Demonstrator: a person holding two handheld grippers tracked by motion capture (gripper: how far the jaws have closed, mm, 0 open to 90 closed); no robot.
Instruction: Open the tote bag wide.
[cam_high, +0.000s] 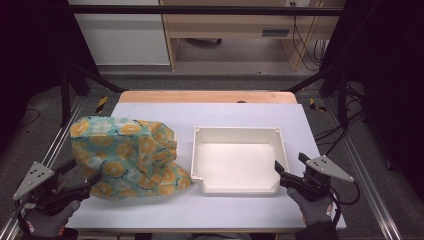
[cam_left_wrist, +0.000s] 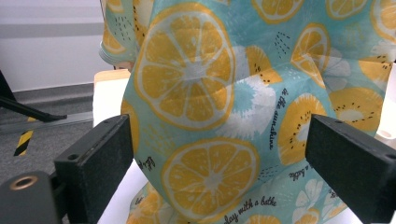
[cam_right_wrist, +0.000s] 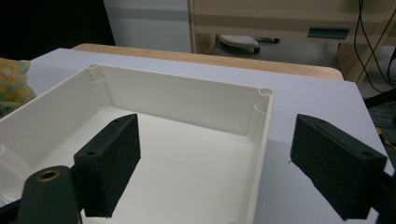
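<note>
Flanking a citrus-print cloth heaped left of an empty white tray, the left gripper and right gripper wait, jaws spread, seemingly poised to gather and bin it.

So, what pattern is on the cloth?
Orange slices on turquoise cloth, clearest in the left gripper view.
</note>
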